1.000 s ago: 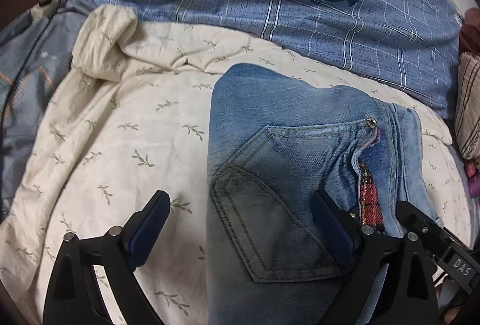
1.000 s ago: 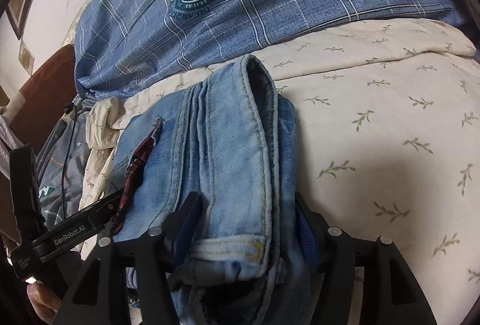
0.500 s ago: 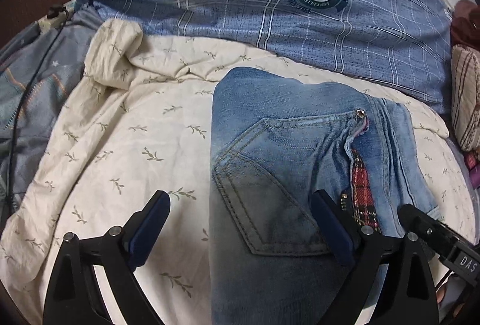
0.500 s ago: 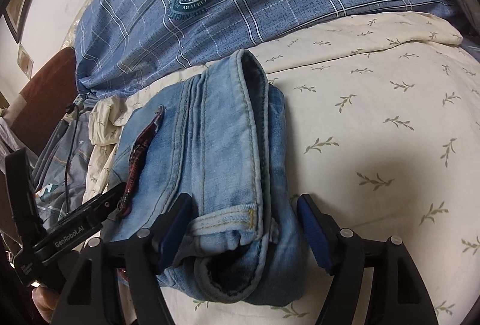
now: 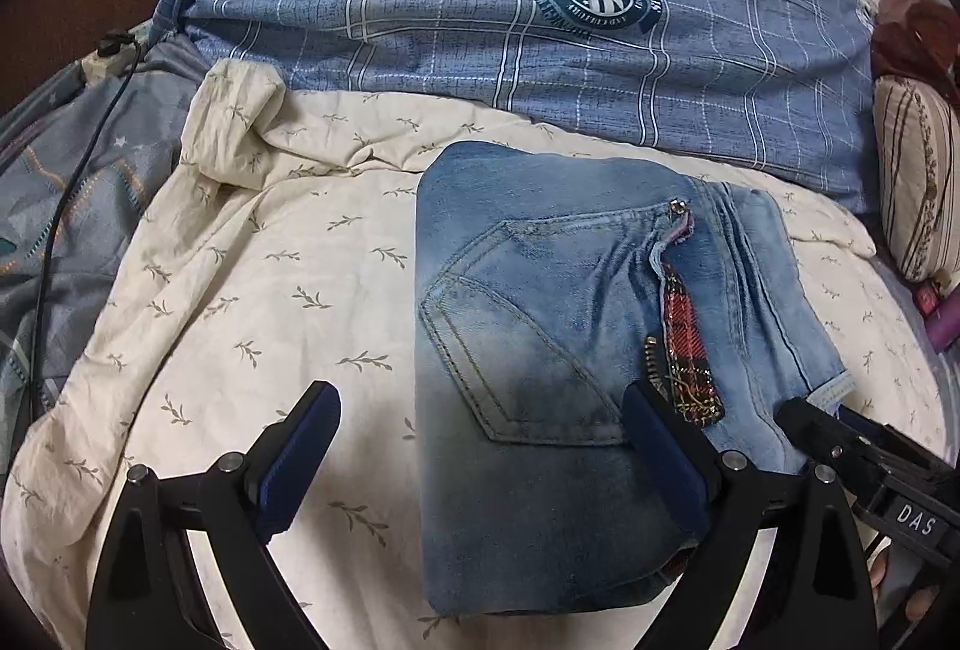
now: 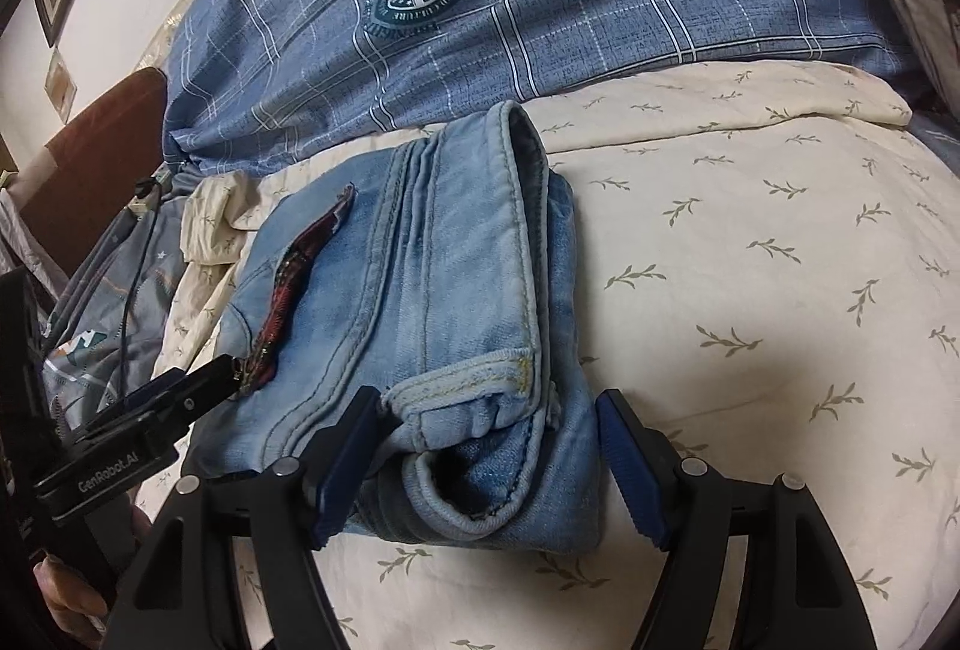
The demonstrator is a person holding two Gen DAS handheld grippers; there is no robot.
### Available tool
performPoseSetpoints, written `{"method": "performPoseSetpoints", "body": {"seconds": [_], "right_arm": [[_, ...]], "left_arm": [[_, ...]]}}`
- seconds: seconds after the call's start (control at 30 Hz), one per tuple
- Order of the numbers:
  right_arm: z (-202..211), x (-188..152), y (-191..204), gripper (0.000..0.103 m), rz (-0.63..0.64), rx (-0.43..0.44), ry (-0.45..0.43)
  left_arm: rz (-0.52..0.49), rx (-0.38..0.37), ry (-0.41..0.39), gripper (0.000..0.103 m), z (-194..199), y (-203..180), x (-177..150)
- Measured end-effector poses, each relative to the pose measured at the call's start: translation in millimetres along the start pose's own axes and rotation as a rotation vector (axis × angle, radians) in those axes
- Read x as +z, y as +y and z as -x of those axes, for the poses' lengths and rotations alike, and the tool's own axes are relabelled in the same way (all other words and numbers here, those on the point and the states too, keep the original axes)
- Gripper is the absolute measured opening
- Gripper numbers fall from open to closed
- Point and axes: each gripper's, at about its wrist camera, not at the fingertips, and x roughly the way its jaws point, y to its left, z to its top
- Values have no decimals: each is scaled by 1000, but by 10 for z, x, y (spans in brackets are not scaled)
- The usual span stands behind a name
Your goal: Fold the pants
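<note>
My jeans [image 5: 558, 350] lie folded in a compact stack on the bed's leaf-print sheet [image 5: 270, 290], just below the blue plaid pillow [image 5: 480, 20]. Both tools stand apart, gripping nothing: my left tool [image 5: 480, 446] and right tool [image 6: 486, 458] straddle the stack's near edge, probably having let it settle flat.
</note>
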Motion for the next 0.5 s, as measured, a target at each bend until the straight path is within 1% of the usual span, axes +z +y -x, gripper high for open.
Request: {"method": "performPoseSetpoints", "body": {"seconds": [0.1,0.33,0.43,0.5], "right_arm": [[-35,-3,-12,75,-7,1,8],[-14,21,-31,76,-21,8,16],[82,59,-5,76,-6,8,-4],[210,65,35,76,23,-6,-42]], "left_arm": [[-26,18,-10,96,-11,-27,-16],[-37,36,-17,97,4,-35,13],[-54,45,-28,97,76,-63,32],[-58,50,-47,97,156,-72,46]]}}
